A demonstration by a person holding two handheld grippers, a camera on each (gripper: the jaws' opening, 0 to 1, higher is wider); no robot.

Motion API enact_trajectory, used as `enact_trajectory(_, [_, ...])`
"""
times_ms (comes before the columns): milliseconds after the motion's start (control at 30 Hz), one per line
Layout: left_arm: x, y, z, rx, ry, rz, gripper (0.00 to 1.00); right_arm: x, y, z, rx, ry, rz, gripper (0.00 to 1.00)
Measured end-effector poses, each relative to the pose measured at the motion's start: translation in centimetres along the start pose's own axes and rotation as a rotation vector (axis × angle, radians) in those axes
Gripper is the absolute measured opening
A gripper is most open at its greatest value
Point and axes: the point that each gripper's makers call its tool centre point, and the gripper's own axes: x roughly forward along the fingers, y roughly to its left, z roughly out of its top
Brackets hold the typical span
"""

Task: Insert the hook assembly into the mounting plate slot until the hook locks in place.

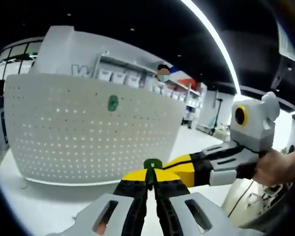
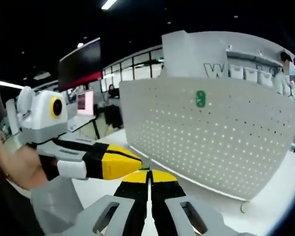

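Note:
A white perforated mounting plate [image 1: 88,132] [image 2: 216,137] stands upright on the table. One green hook [image 1: 112,103] [image 2: 200,98] hangs high on its face. My left gripper [image 1: 151,173] is shut on a small green hook piece [image 1: 152,164], held in front of the plate's lower right. My right gripper [image 1: 173,165] comes in from the right, its yellow tips touching that piece. In the right gripper view my right gripper [image 2: 149,173] has its jaws closed together, and the left gripper [image 2: 137,160] meets its tips from the left. The piece is barely visible there.
The plate stands on a white table [image 1: 44,201] [image 2: 275,206]. A hand [image 1: 278,167] holds the right gripper, and an arm [image 2: 17,169] holds the left. Shelves with bins [image 1: 123,76] and a person stand behind the plate.

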Motion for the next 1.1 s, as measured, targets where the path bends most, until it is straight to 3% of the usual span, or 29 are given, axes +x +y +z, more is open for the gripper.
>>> enact_trajectory(167, [0.1, -0.4, -0.6, -0.014, 0.024, -0.014, 0.15, 0.0, -0.4, 0.0, 0.004, 0.002, -0.008, 0.0])
enact_trajectory(1100, [0.0, -0.6, -1.4, -0.066, 0.03, -0.05, 0.03, -0.3, 0.3, -0.4, -0.006, -0.007, 0.028, 0.0])
